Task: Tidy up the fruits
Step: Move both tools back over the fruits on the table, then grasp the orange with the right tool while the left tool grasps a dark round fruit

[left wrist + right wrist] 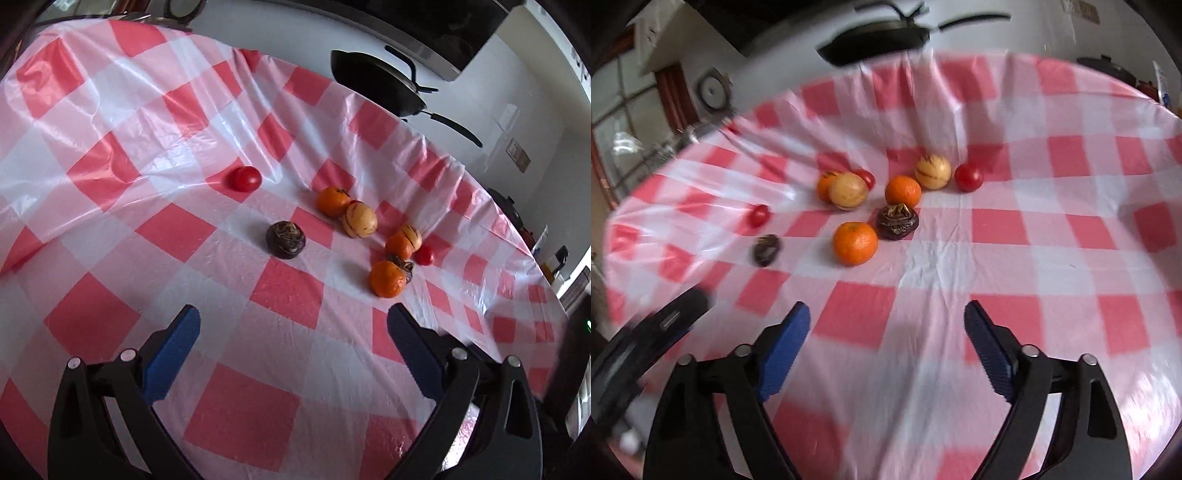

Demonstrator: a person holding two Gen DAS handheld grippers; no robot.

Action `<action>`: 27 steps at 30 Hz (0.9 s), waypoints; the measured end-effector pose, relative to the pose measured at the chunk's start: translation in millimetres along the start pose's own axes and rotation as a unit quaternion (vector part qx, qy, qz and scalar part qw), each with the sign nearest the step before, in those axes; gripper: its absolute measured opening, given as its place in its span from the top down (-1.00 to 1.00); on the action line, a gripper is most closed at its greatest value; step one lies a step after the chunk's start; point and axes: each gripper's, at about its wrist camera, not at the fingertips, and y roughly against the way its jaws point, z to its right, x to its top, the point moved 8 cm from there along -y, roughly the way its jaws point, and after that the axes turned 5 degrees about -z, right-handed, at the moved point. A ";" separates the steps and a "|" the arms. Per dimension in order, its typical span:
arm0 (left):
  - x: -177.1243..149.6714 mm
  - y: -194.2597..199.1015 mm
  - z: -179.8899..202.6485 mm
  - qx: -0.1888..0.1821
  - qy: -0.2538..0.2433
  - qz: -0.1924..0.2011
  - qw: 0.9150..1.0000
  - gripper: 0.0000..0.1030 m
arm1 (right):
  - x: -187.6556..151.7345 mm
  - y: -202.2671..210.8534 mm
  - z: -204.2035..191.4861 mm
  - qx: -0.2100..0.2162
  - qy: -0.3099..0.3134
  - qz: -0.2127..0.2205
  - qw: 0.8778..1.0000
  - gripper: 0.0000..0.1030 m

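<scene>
Fruits lie loose on a red-and-white checked tablecloth (277,291). In the left wrist view: a red tomato (244,178), a dark wrinkled fruit (285,239), three oranges, the nearest (386,278), two striped yellow fruits, one (359,220), and a small tomato (424,255). My left gripper (293,323) is open and empty, short of them. In the right wrist view the nearest orange (854,243) and a dark fruit (897,221) lie ahead of my right gripper (886,319), which is open and empty. Another dark fruit (767,249) lies to the left.
A black frying pan (380,83) stands beyond the table's far edge, also in the right wrist view (879,40). The left gripper's black body (646,343) shows at the right wrist view's lower left. The right wrist view is blurred.
</scene>
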 end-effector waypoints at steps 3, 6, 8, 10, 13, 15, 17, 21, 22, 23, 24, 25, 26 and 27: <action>0.4 -0.2 -0.7 -0.003 0.005 0.000 1.000 -0.96 | 20.4 -31.0 -4.2 -0.013 -0.010 -0.026 1.000 -0.44; 0.7 -1.2 -1.7 -0.004 0.011 -0.001 1.000 -0.96 | 33.5 -51.3 -12.1 -0.015 -0.005 -0.041 0.999 -0.35; 0.8 -1.4 -0.8 -0.002 0.009 0.000 1.000 -0.96 | 37.0 -63.0 -19.6 -0.011 0.002 -0.054 0.998 -0.27; 0.7 -1.3 0.3 -0.001 0.006 0.001 1.000 -0.96 | 40.6 -71.4 -25.6 -0.020 0.015 -0.062 0.998 -0.20; 1.0 -0.6 -0.8 -0.002 0.010 0.004 1.000 -0.96 | 47.1 -80.2 -32.7 -0.033 0.029 -0.062 0.997 -0.17; 1.0 -0.9 -1.0 -0.003 0.011 0.003 1.000 -0.96 | 50.6 -85.1 -36.9 -0.045 0.039 -0.064 0.996 -0.16; 0.9 -1.1 -1.0 -0.005 0.011 0.003 1.000 -0.96 | 51.6 -89.2 -42.1 -0.056 0.054 -0.065 0.995 -0.09; 0.8 0.3 -2.3 -0.010 0.013 0.006 1.000 -0.96 | 47.0 -83.8 -40.5 -0.069 0.057 -0.063 0.994 0.19; 0.8 0.6 -2.5 -0.012 0.014 0.007 1.000 -0.96 | 44.9 -79.6 -37.2 -0.062 0.046 -0.061 0.995 0.19; 0.8 0.9 -2.8 -0.014 0.015 0.007 1.000 -0.96 | 42.4 -72.7 -33.2 -0.050 0.031 -0.055 0.997 0.19; 0.8 1.1 -3.1 -0.016 0.016 0.007 1.000 -0.96 | 38.4 -61.2 -27.3 -0.033 0.011 -0.043 0.998 0.19; 0.6 0.8 -3.1 -0.017 0.016 0.006 1.000 -0.96 | 32.5 -48.8 -20.6 -0.021 -0.004 -0.032 0.999 0.19; 0.6 0.4 -2.6 -0.017 0.015 0.006 1.000 -0.96 | 26.9 -38.9 -15.0 -0.016 -0.011 -0.024 1.000 0.19; 0.6 0.2 -2.4 -0.017 0.015 0.005 1.000 -0.96 | 21.2 -29.0 -9.2 -0.012 -0.018 -0.014 1.000 0.19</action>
